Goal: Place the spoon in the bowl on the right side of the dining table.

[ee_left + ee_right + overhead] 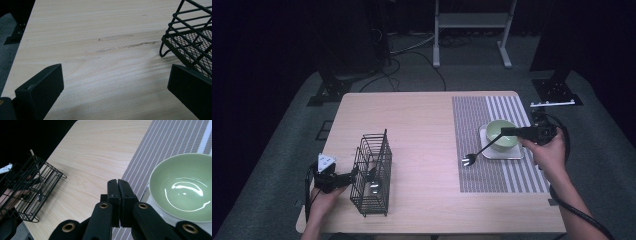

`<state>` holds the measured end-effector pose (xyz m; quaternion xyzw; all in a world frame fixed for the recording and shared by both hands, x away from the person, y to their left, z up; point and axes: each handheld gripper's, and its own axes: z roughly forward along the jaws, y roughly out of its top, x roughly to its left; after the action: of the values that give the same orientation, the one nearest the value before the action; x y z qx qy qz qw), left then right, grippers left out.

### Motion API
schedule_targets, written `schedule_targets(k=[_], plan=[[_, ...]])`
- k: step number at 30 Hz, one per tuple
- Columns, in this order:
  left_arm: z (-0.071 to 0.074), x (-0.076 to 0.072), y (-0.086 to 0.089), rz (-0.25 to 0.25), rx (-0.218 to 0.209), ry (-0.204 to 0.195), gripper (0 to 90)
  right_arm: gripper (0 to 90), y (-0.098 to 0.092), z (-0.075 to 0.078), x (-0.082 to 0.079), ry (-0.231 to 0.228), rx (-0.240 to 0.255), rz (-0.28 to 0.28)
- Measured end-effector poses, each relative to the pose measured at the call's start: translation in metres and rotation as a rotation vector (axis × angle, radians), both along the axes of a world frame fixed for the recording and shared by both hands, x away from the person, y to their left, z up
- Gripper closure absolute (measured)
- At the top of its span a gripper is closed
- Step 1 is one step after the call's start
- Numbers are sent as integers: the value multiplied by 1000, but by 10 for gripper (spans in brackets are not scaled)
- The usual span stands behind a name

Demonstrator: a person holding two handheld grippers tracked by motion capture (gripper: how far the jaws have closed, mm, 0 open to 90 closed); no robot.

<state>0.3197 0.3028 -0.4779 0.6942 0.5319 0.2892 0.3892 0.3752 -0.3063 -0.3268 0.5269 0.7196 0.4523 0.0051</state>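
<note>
Pale wood worktop (422, 125): right gripper (504, 132) clamped on a fork (477, 152) beside the bowl (502, 134); left gripper (354, 175), jaws wide, empty, by the wire basket (372, 175).

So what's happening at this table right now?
A person works with a hand-held tool in each hand. The right tool is shut on the handle of a black fork, holding it over the striped placemat beside a green bowl on a white square plate. The left tool, open, sits beside a black wire basket on the wooden table.
</note>
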Motion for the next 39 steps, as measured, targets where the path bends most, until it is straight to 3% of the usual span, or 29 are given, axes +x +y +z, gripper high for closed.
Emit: schedule_targets(k=[39], plan=[[0, 0, 0, 0, 0, -1, 0, 886, -48, 16, 0, -44, 28, -159]])
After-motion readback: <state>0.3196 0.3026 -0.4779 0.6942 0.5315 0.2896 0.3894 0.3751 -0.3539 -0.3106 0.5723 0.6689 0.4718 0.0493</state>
